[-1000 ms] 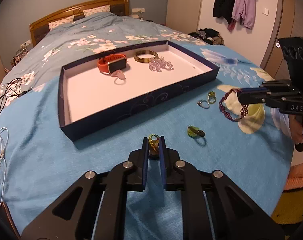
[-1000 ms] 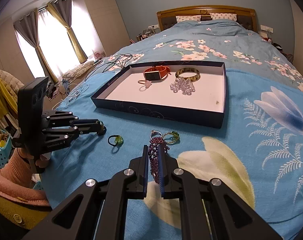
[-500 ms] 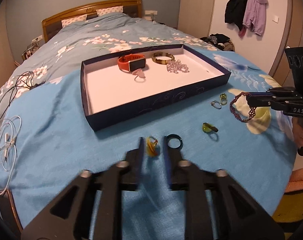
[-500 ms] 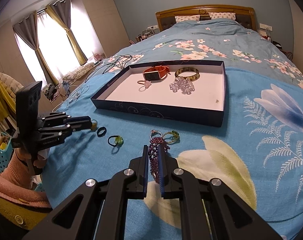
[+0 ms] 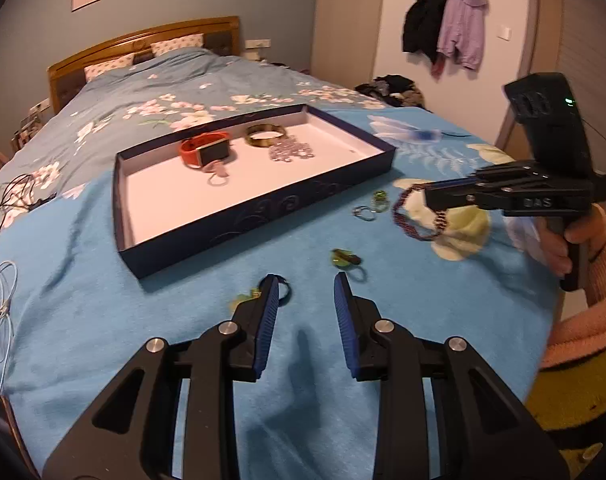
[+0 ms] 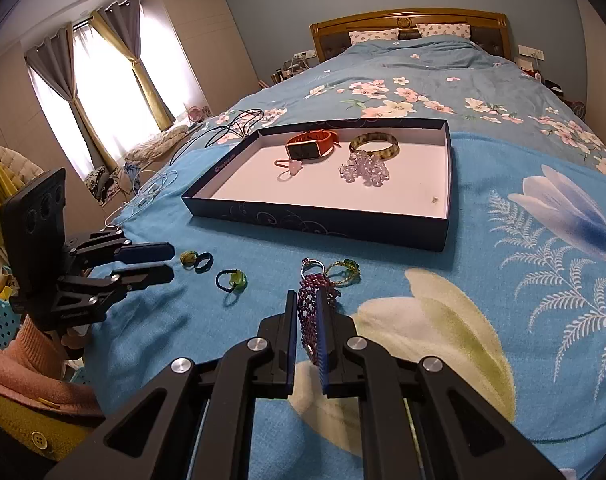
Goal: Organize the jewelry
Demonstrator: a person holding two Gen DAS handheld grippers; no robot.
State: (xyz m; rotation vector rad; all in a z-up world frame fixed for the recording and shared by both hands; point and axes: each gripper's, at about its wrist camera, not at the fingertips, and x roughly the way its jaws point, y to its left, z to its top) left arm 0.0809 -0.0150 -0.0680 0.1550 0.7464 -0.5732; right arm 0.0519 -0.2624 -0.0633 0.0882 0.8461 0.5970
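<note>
Dropped from left gripper (image 5: 306,286), jaws now spread: small yellow-green ring (image 6: 187,258) on blue bedspread (image 6: 483,264); right gripper (image 6: 307,300) jaws pinching purple beaded bracelet (image 6: 312,289).

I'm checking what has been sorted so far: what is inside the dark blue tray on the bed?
Inside the tray: an orange watch, a tortoiseshell bangle, a clear bead bracelet, a pink flower ring and one tiny speck too small to identify. The near wall hides a strip of floor.
</note>
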